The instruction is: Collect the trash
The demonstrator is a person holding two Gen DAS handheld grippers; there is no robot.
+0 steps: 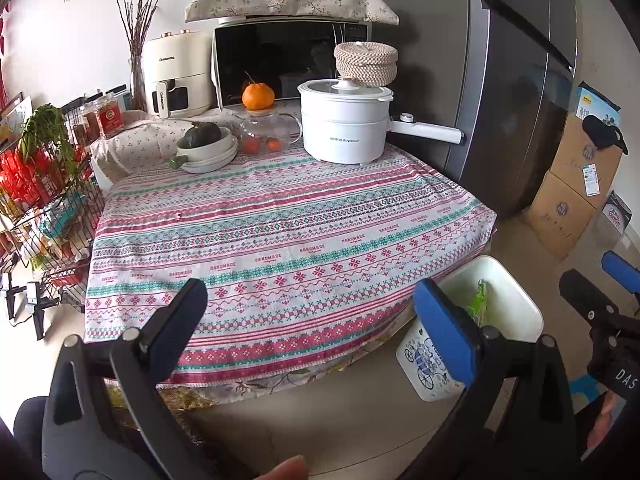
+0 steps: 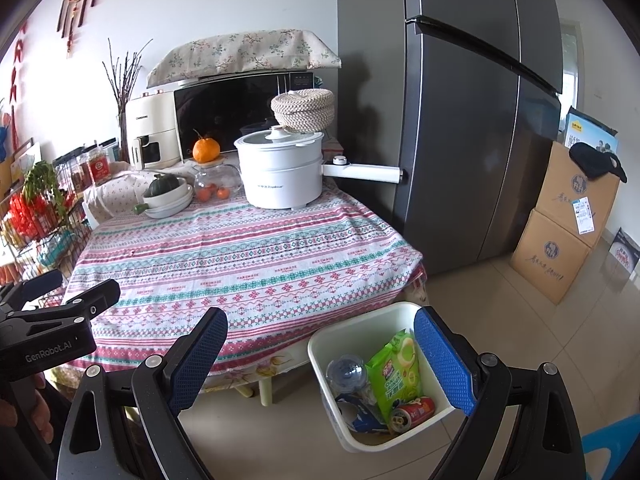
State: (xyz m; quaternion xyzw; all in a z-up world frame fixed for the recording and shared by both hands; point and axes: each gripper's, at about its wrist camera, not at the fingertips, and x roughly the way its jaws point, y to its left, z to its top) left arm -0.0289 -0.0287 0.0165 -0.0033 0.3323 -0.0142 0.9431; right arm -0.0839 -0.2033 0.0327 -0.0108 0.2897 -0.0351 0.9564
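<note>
Both my left claw point(image 1: 310, 320) and right claw point(image 2: 320, 354) are wide open and hold nothing, the trash sits in the bin point(image 2: 320, 350) by the table point(image 2: 240, 248), so I should look slowly for missed bits.

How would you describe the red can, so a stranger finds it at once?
Beside the patterned table, a white bin stands on the floor. The red can lies on its side inside, below the green snack bag; it is the only red, metal item there.
</note>
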